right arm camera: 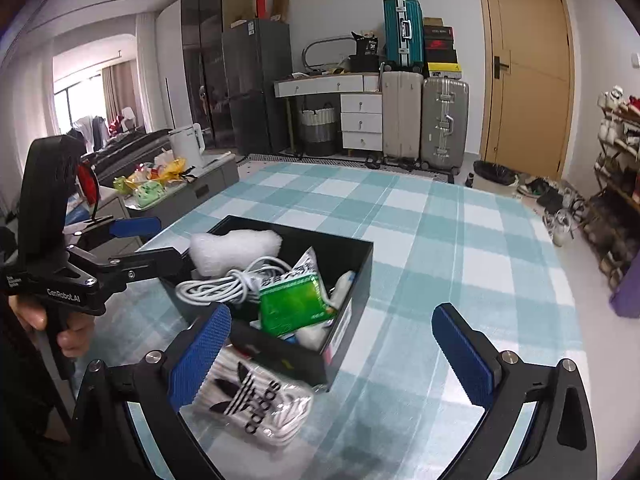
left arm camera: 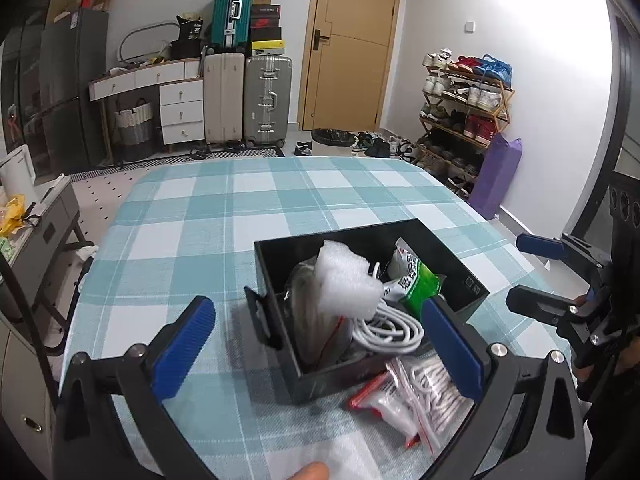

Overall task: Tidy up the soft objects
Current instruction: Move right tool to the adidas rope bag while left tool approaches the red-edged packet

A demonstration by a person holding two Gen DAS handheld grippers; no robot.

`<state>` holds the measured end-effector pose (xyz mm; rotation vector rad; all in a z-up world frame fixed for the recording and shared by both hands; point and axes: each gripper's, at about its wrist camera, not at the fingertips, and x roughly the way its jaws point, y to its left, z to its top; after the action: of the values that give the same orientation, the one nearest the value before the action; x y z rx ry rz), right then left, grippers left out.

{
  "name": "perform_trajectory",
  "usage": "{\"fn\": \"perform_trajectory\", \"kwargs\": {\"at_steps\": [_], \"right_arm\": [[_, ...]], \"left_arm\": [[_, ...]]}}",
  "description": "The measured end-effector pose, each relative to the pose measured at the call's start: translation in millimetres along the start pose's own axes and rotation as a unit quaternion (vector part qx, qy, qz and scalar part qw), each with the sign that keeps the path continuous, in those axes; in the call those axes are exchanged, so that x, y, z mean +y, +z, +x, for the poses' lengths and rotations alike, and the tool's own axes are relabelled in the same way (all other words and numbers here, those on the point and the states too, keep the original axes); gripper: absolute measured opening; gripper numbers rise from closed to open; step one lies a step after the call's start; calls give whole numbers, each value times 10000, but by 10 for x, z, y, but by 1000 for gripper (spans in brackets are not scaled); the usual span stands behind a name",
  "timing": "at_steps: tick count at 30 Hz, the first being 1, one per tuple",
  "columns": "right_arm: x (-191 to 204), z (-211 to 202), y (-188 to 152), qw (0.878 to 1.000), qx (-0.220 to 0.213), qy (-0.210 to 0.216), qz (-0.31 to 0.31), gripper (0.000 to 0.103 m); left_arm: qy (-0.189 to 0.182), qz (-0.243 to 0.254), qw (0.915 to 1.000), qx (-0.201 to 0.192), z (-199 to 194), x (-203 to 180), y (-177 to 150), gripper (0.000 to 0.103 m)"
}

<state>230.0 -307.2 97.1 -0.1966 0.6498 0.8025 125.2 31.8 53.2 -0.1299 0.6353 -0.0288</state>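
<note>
A black box (left arm camera: 280, 252) (right arm camera: 352, 264) stands on the checked tablecloth. It holds white foam (left arm camera: 346, 280) (right arm camera: 232, 246), a coiled white cable (left arm camera: 394, 330) (right arm camera: 228, 284) and a green packet (left arm camera: 418, 284) (right arm camera: 294, 304). A clear bag of white Adidas socks (right arm camera: 256, 400) (left arm camera: 416, 400) lies on the cloth against the box's near side. My left gripper (left arm camera: 320, 350) is open, its fingers either side of the box's near corner. My right gripper (right arm camera: 334, 356) is open and empty, its left finger over the sock bag. Each gripper shows in the other's view (right arm camera: 148, 240) (left arm camera: 532, 272).
The table (left arm camera: 224, 208) (right arm camera: 460, 240) has a blue and white checked cloth. A grey side table with snacks (right arm camera: 172, 184) stands at its left. Suitcases (left arm camera: 248, 96), a drawer unit, a door and a shoe rack (left arm camera: 464, 108) stand along the far walls.
</note>
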Motion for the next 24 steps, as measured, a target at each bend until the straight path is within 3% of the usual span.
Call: {"fn": "perform_trajectory", "kwargs": {"at_steps": [24], "right_arm": [[277,293,-363,9943,798,698,-129,102]], "left_arm": [[162,41,9990,411,37,-7,-245,103]]}}
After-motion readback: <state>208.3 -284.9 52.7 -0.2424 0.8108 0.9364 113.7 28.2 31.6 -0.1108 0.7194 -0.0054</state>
